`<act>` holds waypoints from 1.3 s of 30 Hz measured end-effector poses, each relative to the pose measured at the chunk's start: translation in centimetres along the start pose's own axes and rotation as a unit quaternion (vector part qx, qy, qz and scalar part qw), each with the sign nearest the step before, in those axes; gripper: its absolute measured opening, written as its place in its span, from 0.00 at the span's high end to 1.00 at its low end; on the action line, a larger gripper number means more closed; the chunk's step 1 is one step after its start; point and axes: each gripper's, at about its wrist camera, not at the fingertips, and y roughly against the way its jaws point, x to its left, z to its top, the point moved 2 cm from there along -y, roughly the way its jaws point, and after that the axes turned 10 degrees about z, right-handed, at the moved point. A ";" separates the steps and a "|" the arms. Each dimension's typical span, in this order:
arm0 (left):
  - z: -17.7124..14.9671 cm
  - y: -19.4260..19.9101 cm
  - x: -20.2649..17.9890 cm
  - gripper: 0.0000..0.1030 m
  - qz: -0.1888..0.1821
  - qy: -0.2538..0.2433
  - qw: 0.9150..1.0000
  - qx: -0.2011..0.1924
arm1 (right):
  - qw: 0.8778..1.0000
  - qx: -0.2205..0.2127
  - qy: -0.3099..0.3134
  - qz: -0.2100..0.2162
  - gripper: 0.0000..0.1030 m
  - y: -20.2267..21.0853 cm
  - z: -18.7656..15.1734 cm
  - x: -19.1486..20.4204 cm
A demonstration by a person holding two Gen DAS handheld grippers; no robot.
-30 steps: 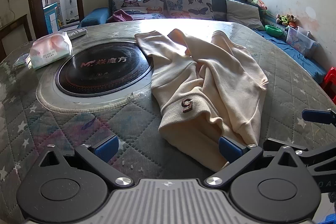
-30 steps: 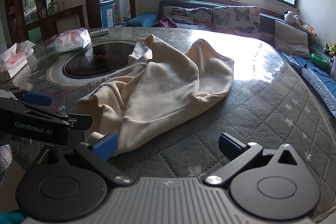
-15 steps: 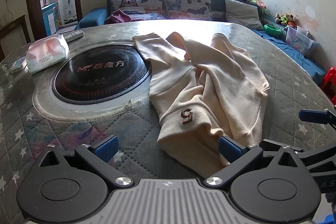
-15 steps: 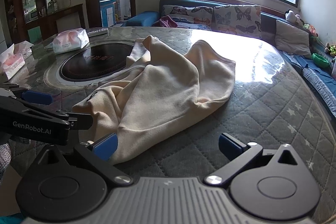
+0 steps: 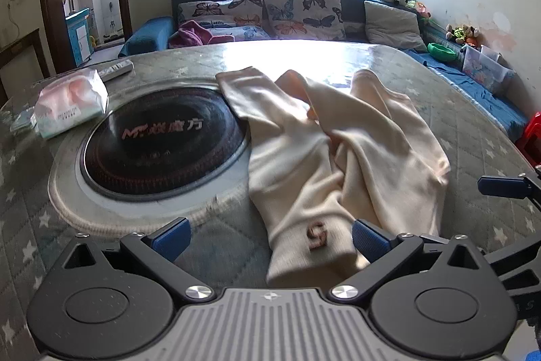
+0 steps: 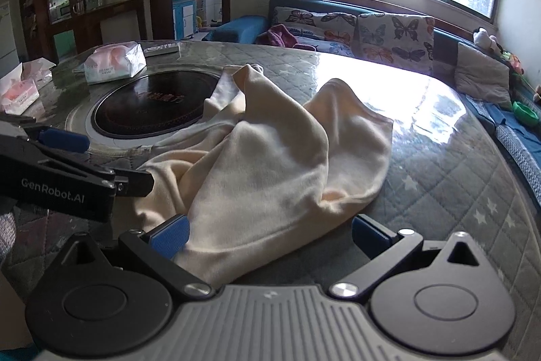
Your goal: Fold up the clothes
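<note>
A cream garment (image 5: 341,158) lies crumpled on the surface (image 5: 456,110), just beside the round black cooktop (image 5: 162,137), and one edge of it lies over the rim of the cooktop. On the hem nearest to the left claw (image 5: 270,234) there is a brown mark like "5" (image 5: 317,234).

The left claw is released, with its fingers wide apart, and this hem lies between them; the right finger (image 5: 367,239) is at the cloth, but if it touches I cannot tell. The right claw (image 6: 270,234) is also released. The other near edge of the garment lies between its fingers, and the left finger (image 6: 170,235) is against the fold.

Beyond the cooktop, on the side far from the garment, lie a tissue pack (image 5: 69,104) and a remote (image 5: 116,70). Behind the surface there is a sofa (image 5: 263,12) with butterfly cushions.
</note>
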 end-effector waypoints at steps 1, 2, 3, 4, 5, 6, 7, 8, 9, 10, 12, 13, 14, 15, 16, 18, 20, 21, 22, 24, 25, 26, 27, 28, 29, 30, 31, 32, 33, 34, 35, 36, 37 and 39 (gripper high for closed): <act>0.2 -0.2 0.1 0.00 0.001 0.000 1.000 0.000 | 1.000 0.000 0.003 0.000 0.00 -0.2 0.3 -0.1; 0.5 -0.5 0.1 0.00 0.002 -0.001 1.000 -0.001 | 1.000 0.000 0.006 0.000 0.00 -0.4 0.6 -0.2; 0.8 -0.7 0.2 0.00 0.003 -0.001 1.000 0.000 | 1.000 0.000 0.009 0.001 0.00 -0.5 0.8 -0.2; 1.1 -1.0 0.2 0.00 0.005 -0.001 1.000 0.000 | 1.000 0.000 0.009 0.000 0.00 -0.7 1.1 -0.4; 1.4 -1.4 0.3 0.00 0.006 -0.001 1.000 0.001 | 1.000 0.000 0.009 0.000 0.00 -0.9 1.4 -0.5; 1.6 -1.7 0.4 0.00 0.008 -0.001 1.000 0.001 | 1.000 0.000 0.010 0.001 0.00 -1.1 1.7 -0.7; 1.9 -2.0 0.5 0.00 0.010 -0.001 1.000 0.002 | 1.000 0.000 0.011 0.001 0.00 -1.3 2.0 -0.8; 2.1 -2.4 0.6 0.00 0.013 -0.001 1.000 0.004 | 1.000 -0.001 0.012 0.002 0.00 -1.5 2.3 -0.9; 2.3 -2.7 0.7 0.00 0.015 -0.001 1.000 0.005 | 1.000 -0.002 0.012 0.002 0.00 -1.6 2.6 -1.1; 2.5 -3.1 0.7 0.00 0.018 -0.001 1.000 0.006 | 1.000 -0.003 0.012 0.003 0.00 -1.8 2.8 -1.2; 3.0 -3.8 0.9 0.00 0.019 0.000 1.000 0.009 | 1.000 -0.004 0.010 0.006 0.00 -2.2 3.3 -1.7; 3.3 -4.2 1.0 0.00 0.020 0.001 1.000 0.010 | 1.000 -0.004 0.007 0.007 0.00 -2.4 3.6 -1.9; 3.5 -4.6 1.0 0.00 0.022 0.001 1.000 0.010 | 1.000 -0.005 0.005 0.007 0.00 -2.6 3.9 -2.2; 3.8 -4.9 1.1 0.00 0.025 0.001 1.000 0.011 | 1.000 -0.004 0.002 0.008 0.00 -2.8 4.1 -2.4; 4.1 -5.3 1.1 0.00 0.027 0.001 1.000 0.011 | 1.000 -0.004 0.001 0.007 0.00 -3.1 4.6 -2.7; 4.6 -6.1 1.1 0.00 0.030 -0.004 0.999 0.011 | 1.000 -0.004 -0.002 0.006 0.01 -3.8 5.3 -3.3; 5.2 -6.9 1.1 0.00 0.034 -0.007 0.999 0.012 | 1.000 -0.004 -0.005 0.007 0.03 -4.5 6.2 -3.9; 5.4 -7.3 1.1 0.00 0.036 -0.009 0.999 0.012 | 1.000 -0.005 -0.007 0.008 0.04 -4.9 6.7 -4.1; 5.7 -7.8 1.1 0.00 0.038 -0.011 0.999 0.013 | 1.000 -0.004 -0.006 0.010 0.04 -5.2 7.0 -4.3; 6.3 -8.5 1.0 0.00 0.041 -0.014 0.999 0.014 | 1.000 -0.004 -0.001 0.011 0.05 -6.1 7.9 -4.5; 6.5 -8.9 1.0 0.00 0.042 -0.015 0.999 0.013 | 1.000 -0.003 0.002 0.011 0.05 -6.4 8.2 -4.5; 6.7 -9.2 1.0 0.00 0.042 -0.016 0.999 0.012 | 1.000 -0.003 0.005 0.013 0.05 -6.8 8.6 -4.5; 6.9 -9.5 1.0 0.00 0.043 -0.016 0.999 0.012 | 1.000 -0.003 0.009 0.015 0.06 -7.3 9.0 -4.5; 7.1 -9.7 1.0 0.00 0.043 -0.017 0.999 0.011 | 1.000 0.000 0.011 0.016 0.08 -7.7 9.3 -4.6; 7.3 -10.0 0.9 0.00 0.043 -0.017 0.999 0.011 | 1.000 0.002 0.013 0.017 0.08 -8.0 9.5 -4.5; 7.4 -10.2 0.9 0.00 0.042 -0.018 0.999 0.010 | 1.000 0.003 0.014 0.018 0.08 -8.5 9.8 -4.5; 7.5 -10.3 0.9 0.00 0.042 -0.019 0.999 0.010 | 1.000 0.005 0.016 0.018 0.09 -9.0 10.1 -4.5; 7.6 -10.5 0.9 0.00 0.042 -0.020 0.999 0.010 | 1.000 0.006 0.016 0.018 0.10 -9.4 10.3 -4.5; 7.6 -10.6 0.9 0.00 0.042 -0.021 0.999 0.010 | 1.000 0.007 0.016 0.018 0.12 -9.7 10.5 -4.6; 7.7 -10.7 0.9 0.01 0.041 -0.021 0.999 0.010 | 1.000 0.009 0.015 0.018 0.14 -10.0 10.6 -4.6; 7.7 -10.9 0.9 0.01 0.040 -0.022 0.999 0.010 | 1.000 0.010 0.014 0.019 0.14 -10.4 10.8 -4.6; 7.7 -11.1 0.9 0.01 0.039 -0.022 0.999 0.010 | 1.000 0.012 0.014 0.019 0.15 -10.7 10.9 -4.7; 7.7 -11.2 0.9 0.01 0.038 -0.023 0.999 0.011 | 1.000 0.013 0.013 0.019 0.19 -11.0 11.0 -4.7; 7.7 -11.6 0.9 0.02 0.039 -0.024 0.999 0.013 | 0.999 0.018 0.011 0.025 0.26 -11.7 11.2 -4.9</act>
